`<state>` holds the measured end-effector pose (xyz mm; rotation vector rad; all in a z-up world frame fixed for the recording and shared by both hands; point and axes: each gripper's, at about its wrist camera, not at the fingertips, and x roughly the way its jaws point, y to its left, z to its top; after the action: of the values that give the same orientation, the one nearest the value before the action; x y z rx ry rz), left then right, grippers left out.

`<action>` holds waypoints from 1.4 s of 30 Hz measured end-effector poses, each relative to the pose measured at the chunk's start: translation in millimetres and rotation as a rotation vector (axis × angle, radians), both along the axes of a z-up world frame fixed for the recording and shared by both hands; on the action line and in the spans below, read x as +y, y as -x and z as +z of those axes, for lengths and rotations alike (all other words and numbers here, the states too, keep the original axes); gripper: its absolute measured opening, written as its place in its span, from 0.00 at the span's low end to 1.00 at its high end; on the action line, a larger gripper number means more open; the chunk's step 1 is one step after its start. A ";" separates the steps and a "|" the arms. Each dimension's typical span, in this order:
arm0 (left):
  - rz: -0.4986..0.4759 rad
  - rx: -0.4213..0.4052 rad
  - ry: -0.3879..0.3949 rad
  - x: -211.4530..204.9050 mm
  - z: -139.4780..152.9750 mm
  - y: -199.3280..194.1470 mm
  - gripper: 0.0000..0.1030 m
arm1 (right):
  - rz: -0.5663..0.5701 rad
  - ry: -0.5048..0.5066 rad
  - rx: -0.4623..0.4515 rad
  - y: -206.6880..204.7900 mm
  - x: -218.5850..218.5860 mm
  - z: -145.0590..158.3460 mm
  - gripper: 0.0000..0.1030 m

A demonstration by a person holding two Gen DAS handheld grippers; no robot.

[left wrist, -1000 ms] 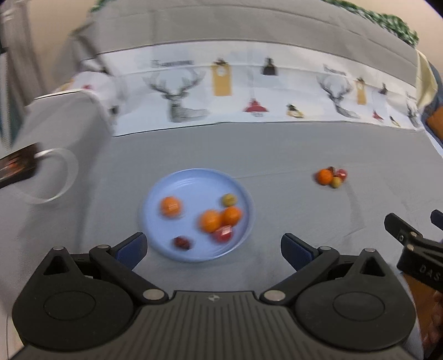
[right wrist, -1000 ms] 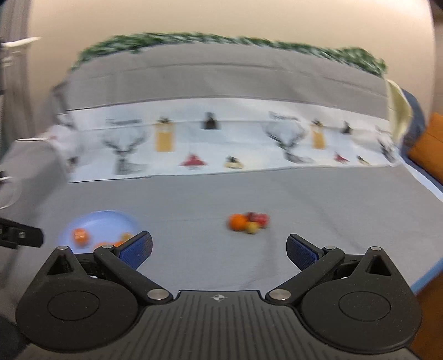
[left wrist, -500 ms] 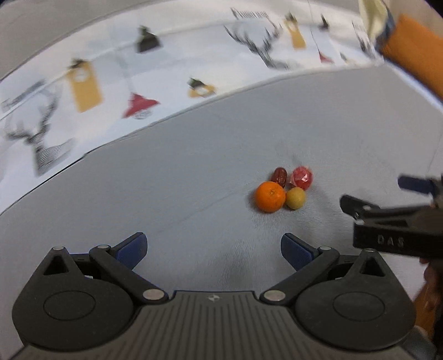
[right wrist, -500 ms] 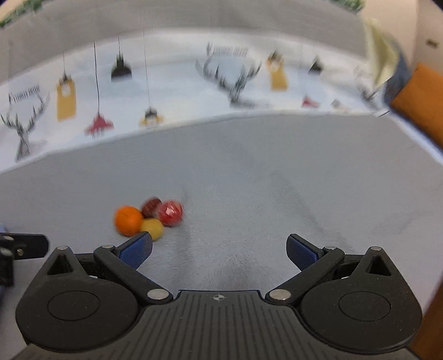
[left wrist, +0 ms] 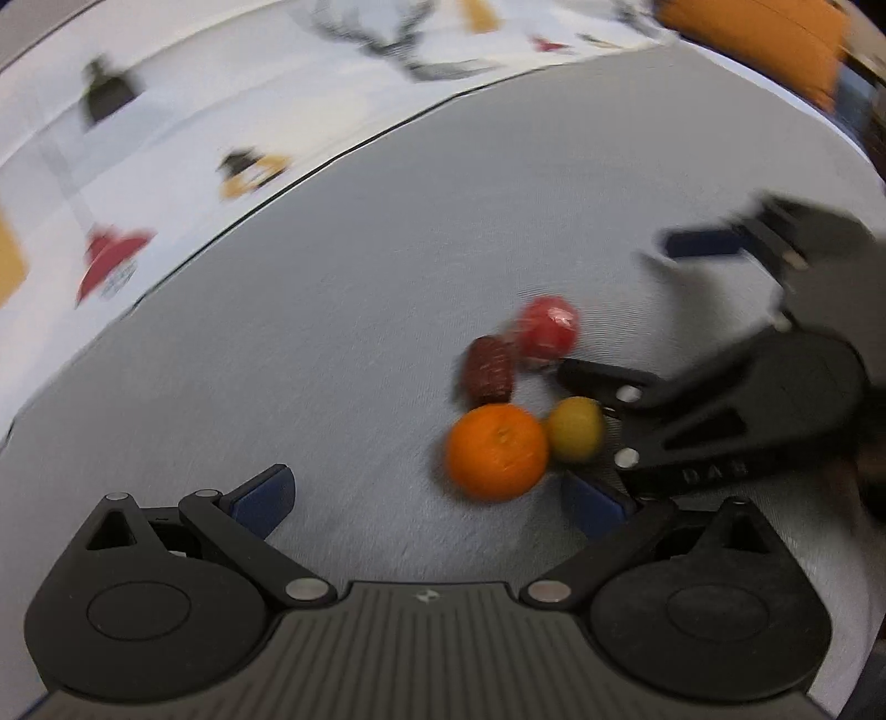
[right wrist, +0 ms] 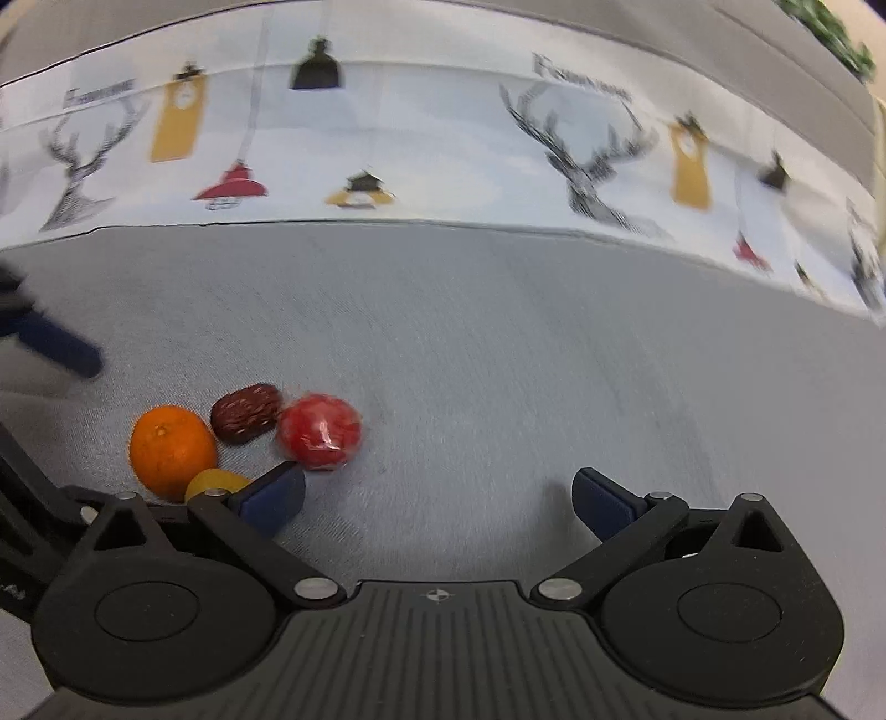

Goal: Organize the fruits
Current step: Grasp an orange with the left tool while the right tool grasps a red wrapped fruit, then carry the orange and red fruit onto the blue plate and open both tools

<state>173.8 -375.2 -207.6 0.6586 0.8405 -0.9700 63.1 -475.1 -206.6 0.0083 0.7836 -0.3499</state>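
Observation:
A small heap of fruit lies on the grey cloth: an orange, a small yellow fruit, a dark red date and a red wrapped fruit. My left gripper is open and empty, with the orange just ahead of its right finger. My right gripper is open and empty; the red fruit, date, orange and yellow fruit lie by its left finger. The right gripper also shows in the left wrist view, close beside the fruit.
A white patterned cloth band with deer and lamps runs along the back. An orange cushion sits at the far right. Grey cloth surrounds the fruit.
Both grippers have moved down and closer to the fruit heap, which now looks much larger. The blue plate seen one second ago is out of view.

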 end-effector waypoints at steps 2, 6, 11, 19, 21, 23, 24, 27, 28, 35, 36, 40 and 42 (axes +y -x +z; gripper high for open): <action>-0.056 -0.002 0.014 -4.5 -2.0 2.4 0.98 | 0.068 -0.015 -0.010 -3.1 -9.7 0.9 0.99; -0.122 0.002 0.045 -7.9 -2.9 1.6 0.81 | 0.180 -0.089 0.004 -14.3 -26.3 6.4 0.95; -0.125 -0.004 0.069 -7.7 -1.3 3.3 0.36 | 0.292 -0.120 -0.005 -29.8 -22.7 11.4 0.52; 0.148 0.015 0.074 41.8 33.4 -5.7 0.36 | -0.100 -0.028 -0.008 5.3 -20.9 25.3 0.29; 0.200 0.017 0.081 61.3 49.9 -2.1 0.36 | -0.201 -0.067 -0.062 27.7 -24.3 37.0 0.29; 0.245 0.029 0.102 80.8 69.3 4.9 0.36 | -0.293 -0.078 -0.111 48.0 -22.9 52.7 0.29; 0.265 0.036 0.112 90.4 79.3 9.6 0.36 | -0.332 -0.086 -0.137 58.0 -20.3 63.2 0.29; 0.313 0.038 0.135 118.4 112.1 30.0 0.36 | -0.380 -0.132 -0.224 89.3 -1.3 99.2 0.29; 0.326 0.037 0.143 130.5 125.7 43.4 0.36 | -0.373 -0.139 -0.248 99.3 9.1 111.4 0.29; 0.436 0.064 0.153 219.3 184.2 111.3 0.36 | -0.190 -0.179 -0.345 151.6 120.0 185.2 0.29; 0.454 0.060 0.149 231.5 187.4 119.6 0.36 | -0.160 -0.193 -0.345 158.0 138.4 191.7 0.29; 0.509 0.070 0.136 281.6 192.6 155.8 0.36 | -0.034 -0.246 -0.322 174.8 206.5 209.1 0.30; 0.525 0.071 0.132 302.2 192.8 170.4 0.36 | 0.039 -0.261 -0.291 182.6 241.4 212.4 0.29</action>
<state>3.5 -73.0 -14.9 0.2661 0.9411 -0.5666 -119.5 -233.7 5.8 0.2823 0.5353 -0.2011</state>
